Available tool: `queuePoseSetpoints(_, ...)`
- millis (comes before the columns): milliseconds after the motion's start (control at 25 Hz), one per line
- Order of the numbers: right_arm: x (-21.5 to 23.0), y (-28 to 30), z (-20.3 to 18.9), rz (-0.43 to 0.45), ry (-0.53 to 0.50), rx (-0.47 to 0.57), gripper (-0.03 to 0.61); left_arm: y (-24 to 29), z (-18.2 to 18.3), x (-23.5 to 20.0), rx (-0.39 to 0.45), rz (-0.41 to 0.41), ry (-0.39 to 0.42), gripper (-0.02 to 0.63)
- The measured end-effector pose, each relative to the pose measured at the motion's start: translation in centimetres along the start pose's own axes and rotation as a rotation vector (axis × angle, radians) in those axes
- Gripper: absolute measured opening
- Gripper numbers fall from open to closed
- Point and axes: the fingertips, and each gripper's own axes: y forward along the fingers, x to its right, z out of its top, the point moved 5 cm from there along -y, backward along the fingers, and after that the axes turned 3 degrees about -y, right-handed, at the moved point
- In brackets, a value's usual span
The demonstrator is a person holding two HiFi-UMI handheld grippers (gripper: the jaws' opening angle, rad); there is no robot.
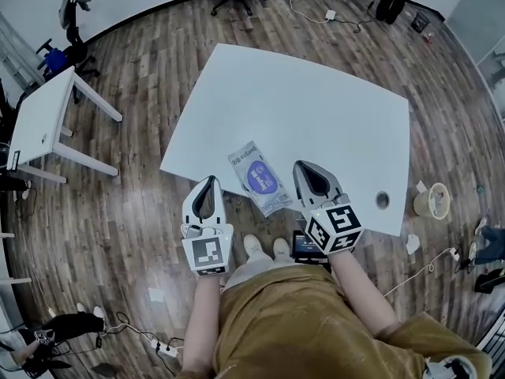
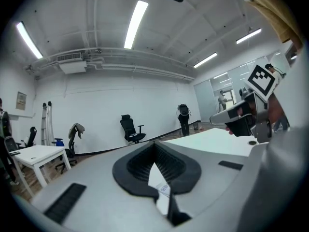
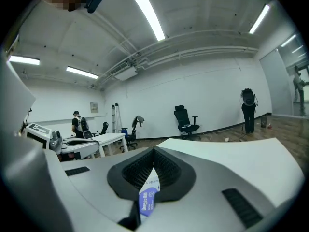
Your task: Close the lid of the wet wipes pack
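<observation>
Left tongs [image 1: 211,180], right tongs [image 1: 301,166], pack [image 1: 256,177] perhaps untouched, table [image 1: 316,105]

The head view looked steeply down onto the table [image 1: 316,109]. Both gripper views sat low by its near edge, facing the far wall, sharing the office chair [image 2: 130,128] and, close by, the wipes pack [image 3: 147,197].

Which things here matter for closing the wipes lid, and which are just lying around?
For the job: wet wipes pack, left gripper, right gripper, white table.
Just lying about: side table, office chair, pale round container on the floor.
</observation>
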Motion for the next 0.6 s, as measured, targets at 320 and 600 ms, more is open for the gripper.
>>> queuePoseSetpoints(320,-0.5,-1.8,4.1,-0.064,-0.187,0.131,0.006,-1.4,4.1,-1.6,0.091,0.06,-0.046,-0.003)
queuePoseSetpoints(600,-1.7,-2.1,6.1,-0.037,-0.236,0.194,0.006,-1.8,5.2,-1.3,0.093,0.059,-0.023,-0.002)
